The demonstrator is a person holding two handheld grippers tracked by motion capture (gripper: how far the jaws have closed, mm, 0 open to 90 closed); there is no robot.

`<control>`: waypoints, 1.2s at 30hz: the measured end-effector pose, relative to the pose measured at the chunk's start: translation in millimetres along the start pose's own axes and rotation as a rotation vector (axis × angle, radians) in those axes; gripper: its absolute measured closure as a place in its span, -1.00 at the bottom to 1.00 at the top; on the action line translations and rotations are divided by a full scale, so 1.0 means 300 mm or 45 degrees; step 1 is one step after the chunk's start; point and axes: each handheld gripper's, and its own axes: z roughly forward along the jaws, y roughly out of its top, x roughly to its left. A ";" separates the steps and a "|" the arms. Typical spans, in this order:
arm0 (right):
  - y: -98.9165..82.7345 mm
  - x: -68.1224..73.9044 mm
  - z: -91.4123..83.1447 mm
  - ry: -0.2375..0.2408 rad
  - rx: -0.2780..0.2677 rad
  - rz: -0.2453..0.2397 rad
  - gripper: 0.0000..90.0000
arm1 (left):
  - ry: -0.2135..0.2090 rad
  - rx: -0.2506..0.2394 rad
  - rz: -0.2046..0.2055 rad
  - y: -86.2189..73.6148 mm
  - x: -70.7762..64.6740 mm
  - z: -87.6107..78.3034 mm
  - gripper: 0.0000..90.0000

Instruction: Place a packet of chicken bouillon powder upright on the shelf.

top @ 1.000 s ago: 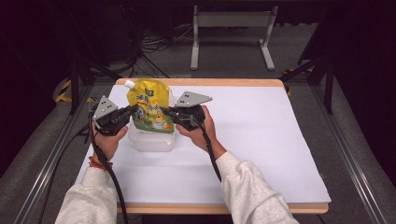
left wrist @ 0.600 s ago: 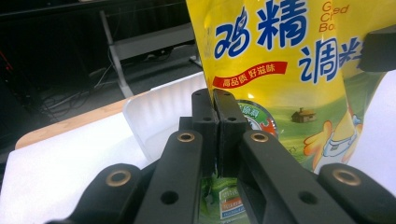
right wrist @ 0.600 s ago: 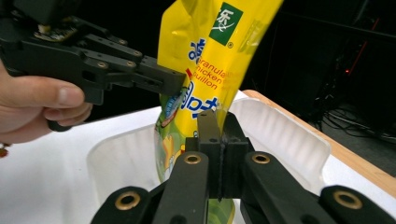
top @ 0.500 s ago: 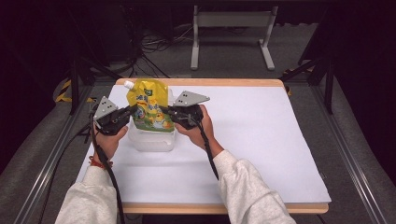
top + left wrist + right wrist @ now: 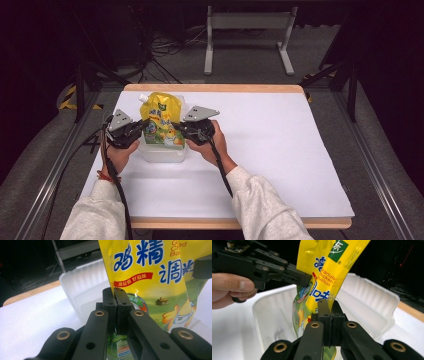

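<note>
The left gripper (image 5: 142, 132) is clamped on the yellow pouch (image 5: 161, 120) along its left edge, the right gripper (image 5: 177, 131) on its right edge. Compared with a second ago, the pouch hangs slightly lower between them — its bottom now inside the clear tub (image 5: 162, 152) just below the jaws — so release looks near.

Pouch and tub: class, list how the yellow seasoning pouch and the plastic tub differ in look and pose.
The yellow seasoning pouch is opaque and printed; the plastic tub is plain and translucent. The pouch stands upright, pinched at either edge by the left gripper and right gripper; the tub rests on the table, ungripped.
</note>
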 end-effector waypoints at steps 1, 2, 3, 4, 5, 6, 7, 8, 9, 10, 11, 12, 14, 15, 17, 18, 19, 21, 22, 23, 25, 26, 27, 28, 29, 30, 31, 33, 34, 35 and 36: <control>-0.007 0.003 0.004 -0.001 0.008 0.000 1.00 | 0.003 0.012 0.011 -0.002 -0.002 0.002 0.97; -0.013 0.005 0.008 -0.001 0.016 -0.004 1.00 | 0.002 0.022 0.015 -0.005 -0.003 0.004 0.97; -0.013 0.005 0.008 -0.001 0.016 -0.004 1.00 | 0.002 0.022 0.015 -0.005 -0.003 0.004 0.97; -0.022 0.006 0.011 -0.002 0.024 -0.013 1.00 | 0.003 0.024 0.011 -0.014 -0.003 0.006 0.97; -0.024 0.005 0.011 0.002 0.024 -0.003 1.00 | 0.001 0.031 0.009 -0.019 -0.003 0.006 0.97; -0.027 0.006 0.014 0.005 0.027 -0.004 1.00 | 0.001 0.031 0.009 -0.019 -0.003 0.006 0.97; -0.027 0.006 0.014 0.005 0.027 -0.004 1.00 | -0.006 0.022 0.001 -0.023 0.001 0.005 0.97; -0.031 0.007 0.016 -0.001 0.035 -0.010 1.00 | -0.018 0.014 -0.014 -0.027 0.003 0.005 0.97; -0.037 0.007 0.018 -0.002 0.039 -0.010 1.00 | -0.018 0.013 -0.008 -0.029 0.002 0.005 0.97; -0.042 0.006 0.020 -0.001 0.043 -0.004 1.00 | -0.013 0.015 0.000 -0.031 -0.001 0.005 0.97; -0.046 0.004 0.021 0.002 0.045 0.001 1.00 | -0.012 0.014 0.005 -0.032 -0.004 0.006 0.97; -0.051 0.001 0.021 0.005 0.043 0.010 1.00 | -0.011 0.012 0.000 -0.034 -0.007 0.007 0.97; -0.058 -0.006 0.020 0.019 0.033 0.036 1.00 | -0.018 0.003 -0.013 -0.039 -0.004 0.006 0.96; -0.060 -0.007 0.020 0.021 0.029 0.043 1.00 | -0.029 -0.005 -0.027 -0.042 0.000 0.005 0.96; -0.060 -0.005 0.020 0.016 0.029 0.040 1.00 | -0.030 -0.010 -0.033 -0.043 0.001 0.004 0.96; -0.059 -0.002 0.019 0.012 0.032 0.032 1.00 | -0.026 -0.010 -0.027 -0.043 -0.001 0.004 0.96; -0.060 -0.001 0.019 0.011 0.033 0.030 1.00 | -0.022 -0.008 -0.024 -0.043 -0.003 0.004 0.96; -0.060 -0.002 0.018 0.011 0.034 0.033 0.99 | -0.027 -0.018 -0.039 -0.045 0.000 0.003 0.96; -0.058 -0.002 0.018 0.006 0.042 0.025 0.99 | -0.033 -0.022 -0.058 -0.046 0.002 0.002 0.96; -0.055 0.001 0.018 0.001 0.050 0.016 0.99 | -0.034 -0.026 -0.063 -0.047 0.003 0.002 0.95; -0.049 0.005 0.019 -0.014 0.071 -0.003 0.98 | -0.022 -0.028 -0.068 -0.047 0.000 0.001 0.92; -0.047 0.006 0.019 -0.019 0.079 -0.010 0.98 | -0.017 -0.025 -0.057 -0.046 -0.001 0.001 0.91; -0.046 0.008 0.018 -0.025 0.086 -0.010 0.97 | -0.002 -0.020 -0.043 -0.045 -0.005 -0.001 0.90; -0.045 0.010 0.018 -0.030 0.092 -0.019 0.97 | 0.004 -0.021 -0.048 -0.044 -0.007 -0.002 0.89; -0.043 0.011 0.018 -0.036 0.098 -0.020 0.96 | 0.004 -0.020 -0.053 -0.044 -0.008 -0.002 0.89; -0.042 0.012 0.018 -0.043 0.099 -0.020 0.96 | 0.010 -0.016 -0.051 -0.043 -0.009 -0.003 0.89; -0.042 0.013 0.017 -0.050 0.096 -0.022 0.95 | 0.017 -0.017 -0.046 -0.042 -0.009 -0.003 0.88; -0.042 0.020 0.017 -0.064 0.093 -0.042 0.95 | 0.018 -0.018 -0.050 -0.041 -0.010 -0.002 0.88; -0.042 0.020 0.017 -0.063 0.093 -0.041 0.95 | 0.020 -0.022 -0.051 -0.040 -0.011 -0.003 0.87; -0.042 0.020 0.017 -0.063 0.093 -0.041 0.95 | 0.020 -0.022 -0.051 -0.040 -0.011 -0.003 0.87; -0.042 0.016 0.014 -0.063 0.091 -0.035 0.93 | 0.022 -0.024 -0.046 -0.038 -0.011 -0.005 0.87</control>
